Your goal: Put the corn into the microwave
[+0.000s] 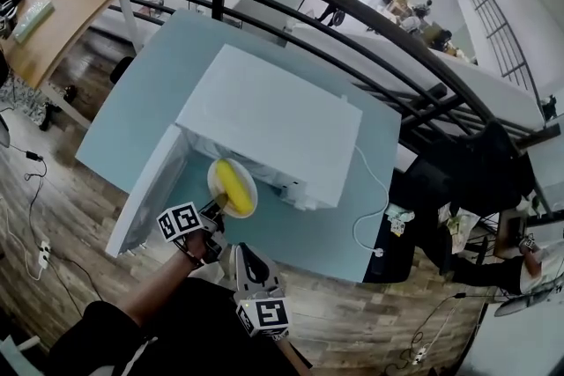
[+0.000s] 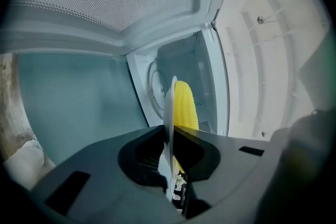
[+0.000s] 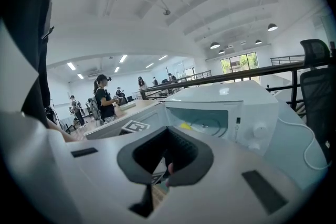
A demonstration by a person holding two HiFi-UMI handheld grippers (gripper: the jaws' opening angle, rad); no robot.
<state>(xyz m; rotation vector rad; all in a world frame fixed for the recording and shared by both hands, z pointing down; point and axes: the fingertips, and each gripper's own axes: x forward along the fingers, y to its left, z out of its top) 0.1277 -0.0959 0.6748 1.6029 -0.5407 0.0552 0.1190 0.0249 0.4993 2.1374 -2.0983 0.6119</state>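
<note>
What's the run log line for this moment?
left tongs: shut on round white plate with yellow corn cob | plate: at mouth of open white microwave | right tongs: shut, empty, clear of microwave

The microwave [image 1: 273, 123] is seen steeply from above in the head view. Its open cavity [image 2: 184, 63] is viewed from very close, rolled sideways, in the left gripper view, and from farther back, nearly level, in the right gripper view.

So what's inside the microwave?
A round turntable sits inside the microwave. The corn on its plate is just at the opening, held by the left gripper. From above, the microwave's top hides the back.
</note>
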